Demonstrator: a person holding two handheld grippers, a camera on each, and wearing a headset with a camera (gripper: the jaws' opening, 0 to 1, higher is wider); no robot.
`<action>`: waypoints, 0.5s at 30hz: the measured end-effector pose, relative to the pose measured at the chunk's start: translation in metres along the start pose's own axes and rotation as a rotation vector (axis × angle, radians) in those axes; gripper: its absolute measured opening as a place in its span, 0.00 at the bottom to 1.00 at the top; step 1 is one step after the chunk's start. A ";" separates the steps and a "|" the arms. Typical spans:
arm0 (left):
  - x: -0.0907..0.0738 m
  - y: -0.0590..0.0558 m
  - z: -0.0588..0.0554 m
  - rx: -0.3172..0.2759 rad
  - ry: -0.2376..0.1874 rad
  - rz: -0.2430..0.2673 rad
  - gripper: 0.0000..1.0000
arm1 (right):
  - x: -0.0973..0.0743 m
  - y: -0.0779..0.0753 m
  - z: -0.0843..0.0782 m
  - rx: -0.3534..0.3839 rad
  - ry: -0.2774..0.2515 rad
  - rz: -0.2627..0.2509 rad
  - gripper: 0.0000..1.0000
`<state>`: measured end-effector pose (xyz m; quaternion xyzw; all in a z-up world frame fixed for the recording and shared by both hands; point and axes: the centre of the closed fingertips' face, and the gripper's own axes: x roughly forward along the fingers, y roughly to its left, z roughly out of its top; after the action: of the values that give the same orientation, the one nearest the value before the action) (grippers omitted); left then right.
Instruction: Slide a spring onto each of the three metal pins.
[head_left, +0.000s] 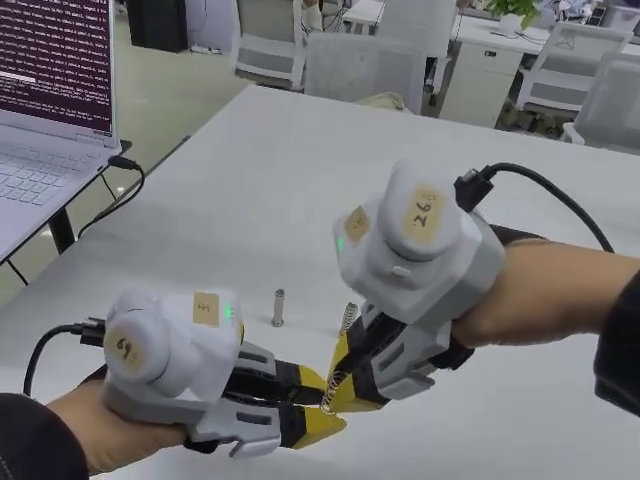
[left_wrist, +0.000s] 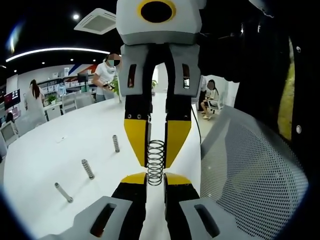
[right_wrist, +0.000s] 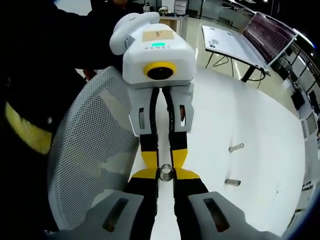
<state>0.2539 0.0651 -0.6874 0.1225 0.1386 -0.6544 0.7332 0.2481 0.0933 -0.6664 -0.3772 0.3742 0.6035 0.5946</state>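
Left gripper (head_left: 322, 418), right gripper (head_left: 341, 386) tip-to-tip, pinching spring (left_wrist: 155, 162)

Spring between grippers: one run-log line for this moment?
spring: held between both grippers | left gripper: shut on spring | right gripper: shut on spring | metal pins: upright on table

Beyond the bare pin (head_left: 278, 307) the counter (head_left: 300, 170) lies open to its far edge; a laptop (head_left: 45, 110) and its cable (head_left: 135, 185) sit well to the pin's left. Just right of the pin stands a spring-wrapped pin (head_left: 349, 318), and on its near side the left hand-held gripper (head_left: 322, 405) and right hand-held gripper (head_left: 338, 385), both clamped on one spring (left_wrist: 155, 162), block passage
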 end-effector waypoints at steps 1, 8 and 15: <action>0.000 0.000 -0.001 -0.005 0.002 0.004 0.10 | -0.002 -0.001 0.001 0.000 0.000 -0.003 0.08; -0.011 0.004 -0.005 -0.054 -0.028 0.029 0.14 | -0.021 -0.006 -0.004 0.008 0.010 -0.033 0.08; -0.012 0.001 -0.009 -0.069 -0.021 0.023 0.13 | -0.032 -0.009 -0.012 0.020 0.026 -0.054 0.08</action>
<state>0.2530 0.0797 -0.6919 0.0918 0.1520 -0.6421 0.7458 0.2573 0.0684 -0.6429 -0.3889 0.3778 0.5786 0.6094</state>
